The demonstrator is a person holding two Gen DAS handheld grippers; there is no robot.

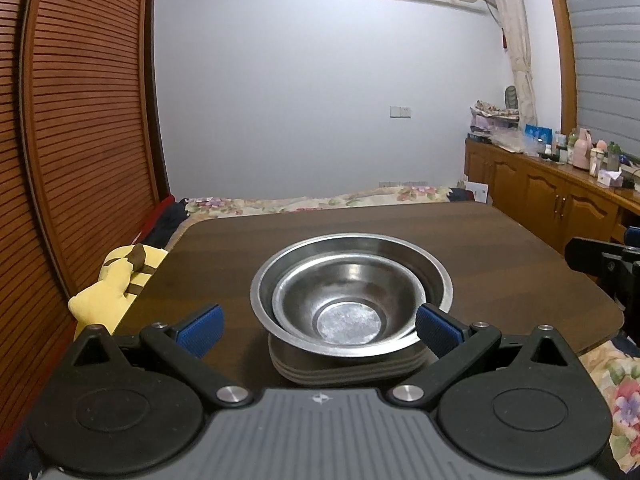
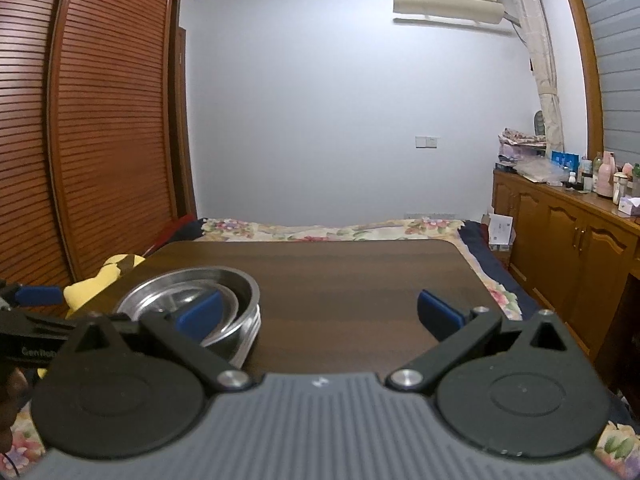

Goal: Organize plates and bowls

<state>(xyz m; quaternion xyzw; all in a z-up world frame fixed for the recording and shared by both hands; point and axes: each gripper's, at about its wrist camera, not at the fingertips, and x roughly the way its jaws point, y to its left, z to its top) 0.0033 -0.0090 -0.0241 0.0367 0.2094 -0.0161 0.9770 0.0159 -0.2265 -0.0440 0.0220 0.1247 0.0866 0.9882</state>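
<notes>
L gripper [image 1: 319, 331]: jaws wide apart, nothing held; nested steel bowls [image 1: 351, 300] on plate stack [image 1: 344, 372] sit dead ahead between pads. R gripper [image 2: 319, 316]: wide apart, empty, stack off its left pad. Judgement: stacking looks done; back out straight, don't clip rim.

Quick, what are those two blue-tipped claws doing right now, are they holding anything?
Left tool: open, holding nothing, its fingers either side of the bowls.
Right tool: open, holding nothing, over the table.

Nested bowls [image 1: 348, 300]: dull scuffed metal. Table [image 1: 480, 248]: dark matt wood grain. Pads [image 1: 434, 326]: ribbed blue.
</notes>
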